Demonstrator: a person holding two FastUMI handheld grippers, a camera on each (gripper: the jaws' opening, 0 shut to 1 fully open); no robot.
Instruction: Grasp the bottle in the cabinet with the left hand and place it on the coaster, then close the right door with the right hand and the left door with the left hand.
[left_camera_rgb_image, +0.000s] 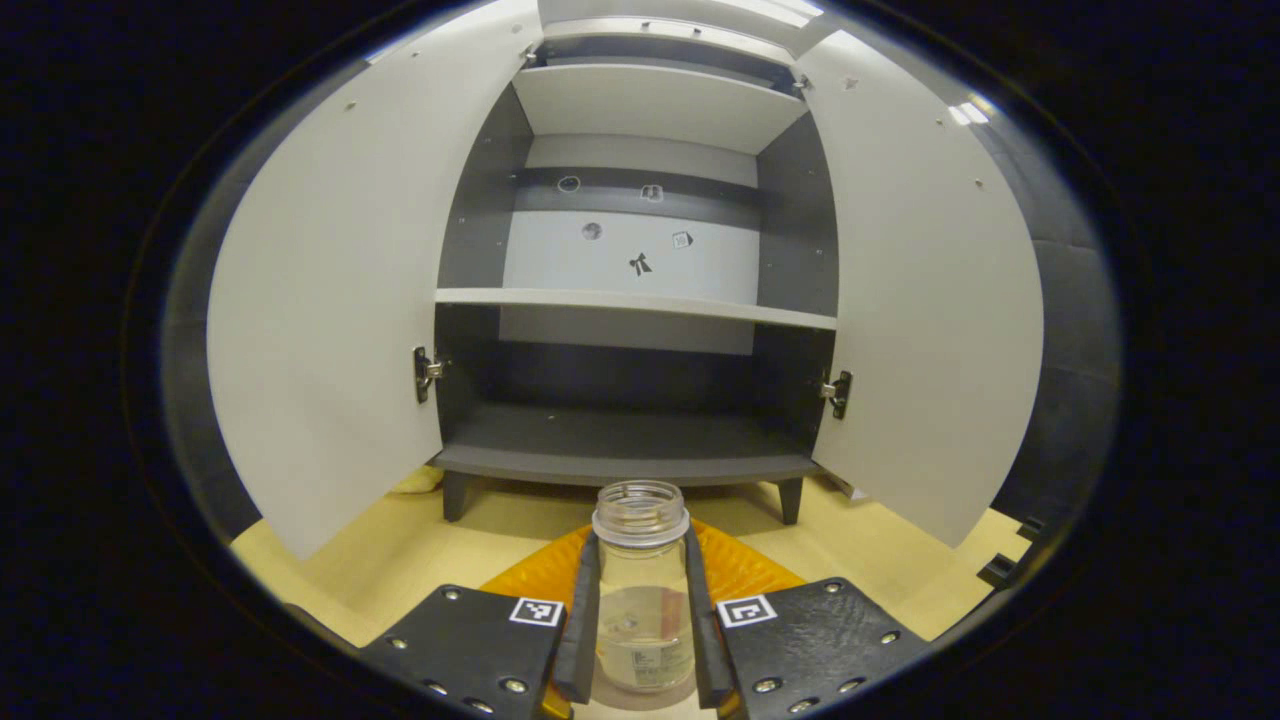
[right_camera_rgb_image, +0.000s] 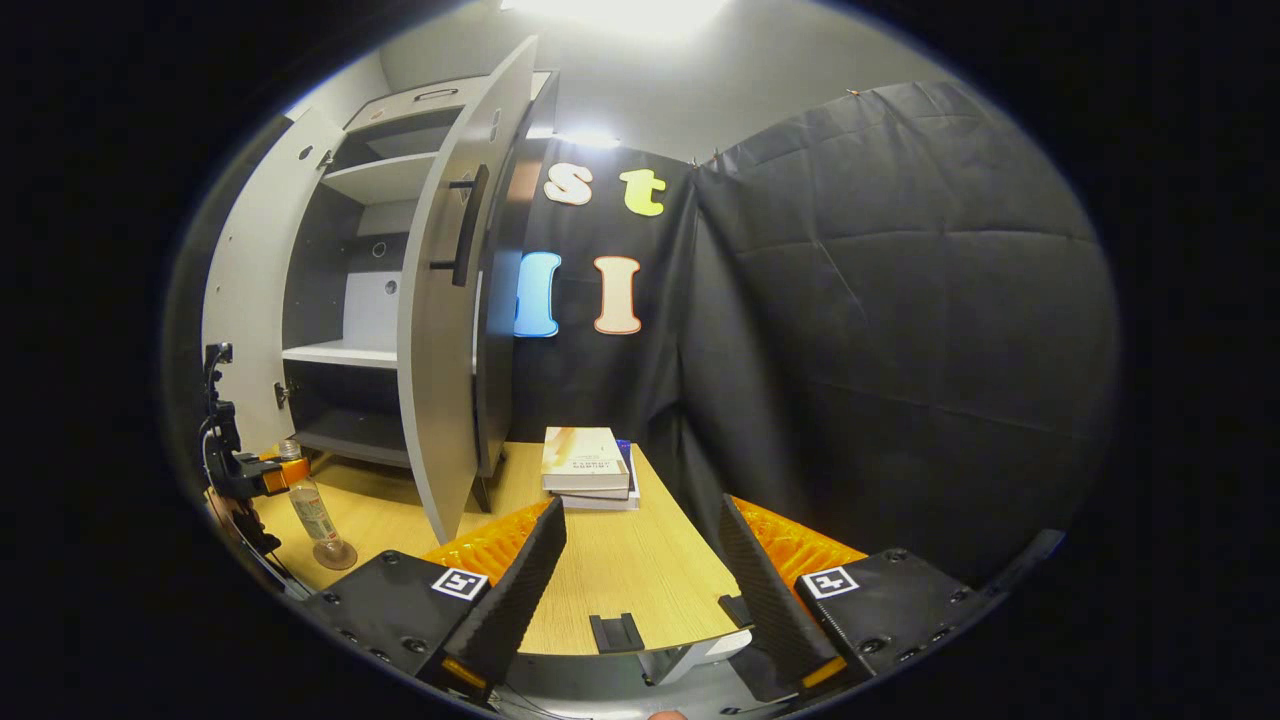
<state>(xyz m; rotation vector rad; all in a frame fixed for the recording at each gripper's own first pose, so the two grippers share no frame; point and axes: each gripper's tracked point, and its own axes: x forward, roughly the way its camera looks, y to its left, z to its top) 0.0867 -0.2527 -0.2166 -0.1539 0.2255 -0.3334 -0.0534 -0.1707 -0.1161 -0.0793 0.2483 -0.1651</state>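
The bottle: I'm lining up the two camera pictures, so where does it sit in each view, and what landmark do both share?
Left gripper view: the bottle stands bottom centre, between the left gripper fingers, in front of the open cabinet.
Right gripper view: the bottle is small at the lower left, tilted, on the coaster, gripped by the left gripper.
Shared landmark: the cabinet, its right door open.

Bright overhead ceiling light — glare up top, dim cabinet interior, fisheye bending at edges, sharp focus
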